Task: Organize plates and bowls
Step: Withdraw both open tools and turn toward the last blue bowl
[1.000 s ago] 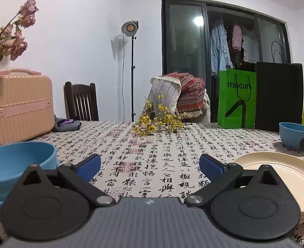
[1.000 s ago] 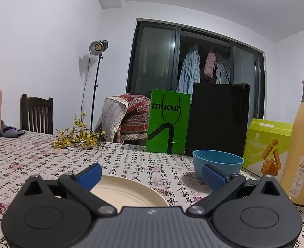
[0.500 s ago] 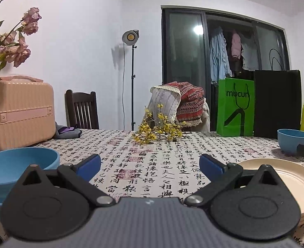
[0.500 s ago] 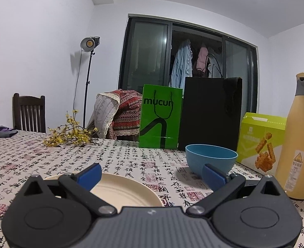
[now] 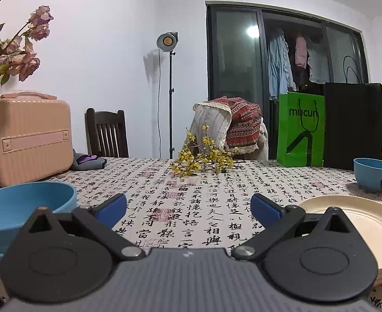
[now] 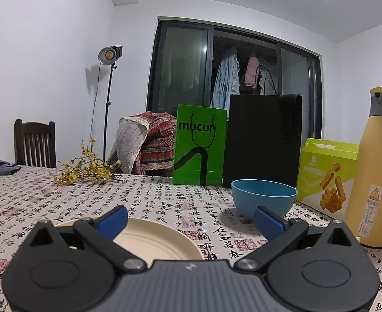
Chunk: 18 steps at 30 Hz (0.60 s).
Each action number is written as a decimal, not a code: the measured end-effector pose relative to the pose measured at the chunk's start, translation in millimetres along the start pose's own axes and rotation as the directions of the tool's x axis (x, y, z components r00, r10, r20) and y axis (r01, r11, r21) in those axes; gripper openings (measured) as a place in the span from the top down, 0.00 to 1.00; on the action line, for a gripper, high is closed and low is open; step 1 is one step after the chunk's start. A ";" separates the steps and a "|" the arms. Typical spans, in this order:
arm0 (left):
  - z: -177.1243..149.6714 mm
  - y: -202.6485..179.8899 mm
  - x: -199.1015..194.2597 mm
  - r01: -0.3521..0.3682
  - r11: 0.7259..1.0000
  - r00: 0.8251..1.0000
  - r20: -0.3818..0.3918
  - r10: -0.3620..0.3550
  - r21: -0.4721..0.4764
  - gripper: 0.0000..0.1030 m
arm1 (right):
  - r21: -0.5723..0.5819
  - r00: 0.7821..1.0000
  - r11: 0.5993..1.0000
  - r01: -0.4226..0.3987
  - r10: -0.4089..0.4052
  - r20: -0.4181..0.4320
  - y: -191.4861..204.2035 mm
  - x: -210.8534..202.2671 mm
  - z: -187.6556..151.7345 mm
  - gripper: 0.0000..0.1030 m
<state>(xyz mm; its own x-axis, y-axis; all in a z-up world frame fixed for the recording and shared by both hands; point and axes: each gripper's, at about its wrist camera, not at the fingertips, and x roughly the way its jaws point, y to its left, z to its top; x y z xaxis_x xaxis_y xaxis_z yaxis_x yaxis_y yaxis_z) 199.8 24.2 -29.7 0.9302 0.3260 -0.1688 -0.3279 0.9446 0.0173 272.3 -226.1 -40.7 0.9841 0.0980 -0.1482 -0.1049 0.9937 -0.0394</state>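
A cream plate [image 6: 154,241] lies on the table [image 6: 164,197] at my right gripper's [image 6: 191,219] seven o'clock, and a small blue bowl [image 6: 263,199] stands apart at its one o'clock. My left gripper [image 5: 188,208] has stacked blue bowls [image 5: 21,208] at nine o'clock and the plate at three. Both grippers hang spread apart, holding nothing. Beyond, at twelve o'clock, lie yellow flowers [image 5: 204,158] and a green bag [image 6: 200,145]; a yellow bottle [image 6: 373,169] stands at three.
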 end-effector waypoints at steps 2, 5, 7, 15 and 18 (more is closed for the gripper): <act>-0.1 0.1 -0.6 0.001 1.000 1.000 0.004 -0.001 -0.001 0.00 | 0.007 1.000 1.000 0.006 -0.006 0.004 -1.0 -0.3 -0.1 0.00; -0.1 -0.2 -0.4 0.001 1.000 1.000 0.002 -0.001 0.001 0.00 | 0.015 1.000 1.000 0.015 -0.015 0.004 -1.4 -0.8 -0.4 0.00; -0.3 0.2 0.3 0.002 1.000 1.000 -0.006 -0.002 0.000 0.00 | 0.018 1.000 1.000 0.022 -0.022 0.003 -1.9 -0.6 -0.2 0.00; 0.8 0.5 9.2 0.006 1.000 0.998 -0.057 -0.006 0.007 0.00 | 0.028 1.000 0.999 0.029 -0.029 -0.002 -3.7 0.6 -0.4 0.00; -0.2 -0.3 11.2 0.005 1.000 0.998 -0.070 -0.004 0.008 0.00 | 0.035 1.000 0.999 0.028 -0.028 0.003 -4.6 -0.1 -0.6 0.00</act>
<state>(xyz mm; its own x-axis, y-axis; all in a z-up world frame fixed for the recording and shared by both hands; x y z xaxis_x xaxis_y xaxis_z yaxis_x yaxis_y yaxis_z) 210.2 27.6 -31.8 0.9179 0.3183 -0.2370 -0.3219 0.9465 0.0248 272.6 -230.7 -41.1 0.9871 0.0702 -0.1436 -0.0722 0.9973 -0.0090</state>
